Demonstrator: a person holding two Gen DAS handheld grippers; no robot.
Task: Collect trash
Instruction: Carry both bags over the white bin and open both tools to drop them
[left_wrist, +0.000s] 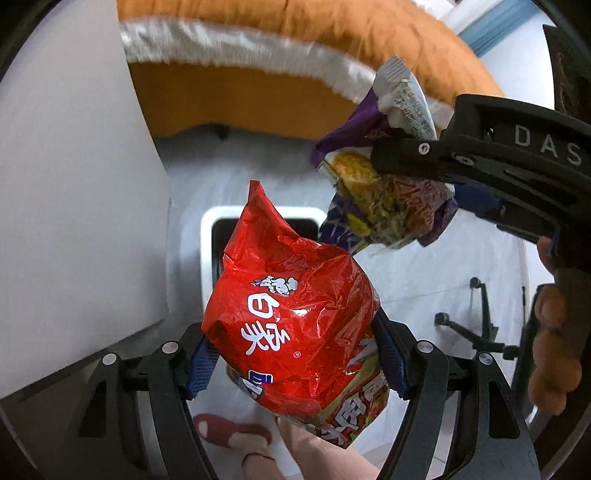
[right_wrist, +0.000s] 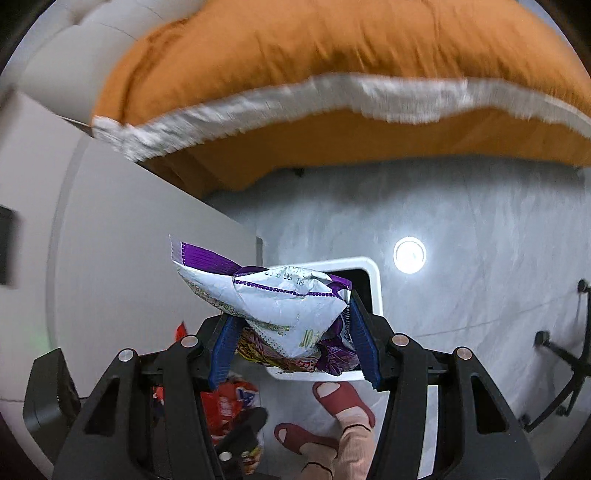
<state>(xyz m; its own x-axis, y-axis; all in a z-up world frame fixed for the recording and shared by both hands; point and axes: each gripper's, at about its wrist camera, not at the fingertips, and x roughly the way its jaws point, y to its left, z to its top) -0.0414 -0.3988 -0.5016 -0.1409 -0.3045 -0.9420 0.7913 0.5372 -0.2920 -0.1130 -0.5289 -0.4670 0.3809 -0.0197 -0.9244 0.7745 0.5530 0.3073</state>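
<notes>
The left gripper (left_wrist: 295, 350) pinches a crumpled red foil snack bag with white lettering (left_wrist: 295, 325), its blue ribbed pads (left_wrist: 201, 365) pressed into the bag's two sides. The bag bulges up between the black fingers and its printed lower end hangs out below them. The right gripper (right_wrist: 291, 339) clamps a crushed purple and silver snack wrapper (right_wrist: 284, 299) in the same way, blue pads (right_wrist: 360, 339) squeezing it from either side, the crimped purple end sticking out to the left. In the left wrist view that same wrapper shows at upper right, held in the other black tool, with the person's fingers (left_wrist: 550, 332) curled round its handle at the frame's right edge.

Both tools point steeply downward over a white rectangular waste bin with a dark opening (right_wrist: 373, 280), which stands on the pale grey floor (right_wrist: 461, 221). In each view the held packet hides part of the bin's mouth. A white cabinet panel (right_wrist: 147, 258) rises to the left of the bin. Beyond it an orange quilt with a white fringed edge (right_wrist: 332, 55) drapes over a bed. The person's feet in red open-toe slippers (right_wrist: 343, 402) stand near the bin, and a black wheeled chair base (right_wrist: 565, 354) sits to the right.
</notes>
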